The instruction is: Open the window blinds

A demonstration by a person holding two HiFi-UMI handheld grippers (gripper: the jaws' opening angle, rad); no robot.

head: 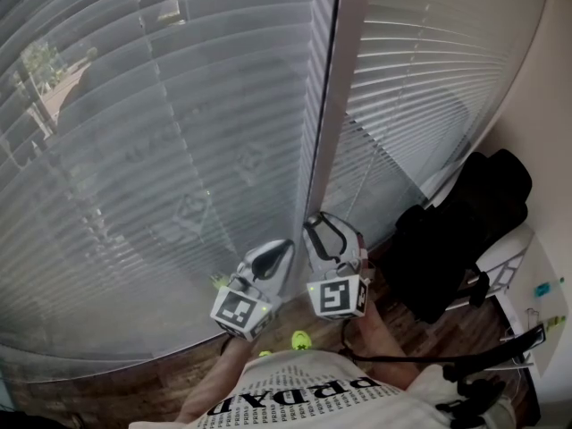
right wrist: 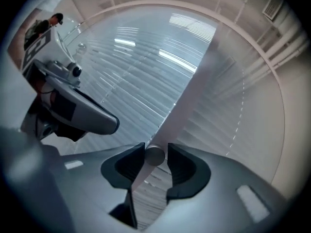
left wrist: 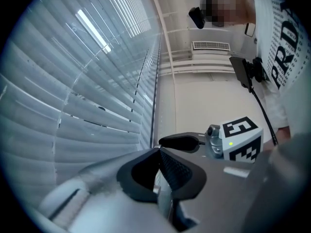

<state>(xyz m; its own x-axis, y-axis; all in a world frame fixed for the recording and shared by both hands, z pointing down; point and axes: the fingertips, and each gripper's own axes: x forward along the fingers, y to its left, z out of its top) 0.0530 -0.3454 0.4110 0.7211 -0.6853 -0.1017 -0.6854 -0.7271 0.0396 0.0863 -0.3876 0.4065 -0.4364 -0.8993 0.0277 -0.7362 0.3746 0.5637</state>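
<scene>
Grey slatted window blinds (head: 161,150) hang with their slats tilted close over two panes, and a pale frame post (head: 326,105) runs between the panes. My right gripper (head: 326,231) points level at the post. In the right gripper view its jaws (right wrist: 155,155) stand open around the rounded end of the pale blind wand (right wrist: 156,155), with only slim gaps at the pads. My left gripper (head: 273,253) is just left of it, close to the slats. In the left gripper view its fingertips (left wrist: 158,152) meet, and I see nothing held between them.
A black bag or chair (head: 465,231) stands against the wall at the right, beside a white desk edge (head: 536,284). Wooden floor (head: 134,391) shows under the blinds. The person's printed shirt (head: 313,400) fills the bottom middle.
</scene>
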